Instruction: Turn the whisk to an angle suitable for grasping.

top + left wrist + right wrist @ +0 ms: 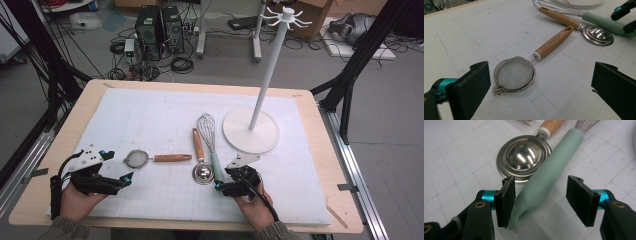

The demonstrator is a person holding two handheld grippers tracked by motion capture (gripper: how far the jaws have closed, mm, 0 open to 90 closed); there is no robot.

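**Whisk handle between open jaws**

Lab floor strewn with cables and computer towers behind a wooden table (pixel 65 145) topped with a white gridded mat (pixel 150 120). A white hook stand (pixel 251 131) rises at the mat's far right.

Right gripper (pixel 223 184) sits at the near end of the whisk (pixel 210 140). In the right gripper view its jaws stand open on either side of the mint-green handle (pixel 546 177); one pad looks to be just at the handle's side, the other is well apart from it. The whisk lies flat on the mat, wires pointing away toward the stand's base.

Just beside the handle lies a steel scoop (pixel 202 172) with a wooden handle, bowl near the gripper.

Left gripper (pixel 120 181) rests on the mat with jaws wide open and nothing between them, facing a small mesh strainer (pixel 514 74) with a wooden handle, near but apart.
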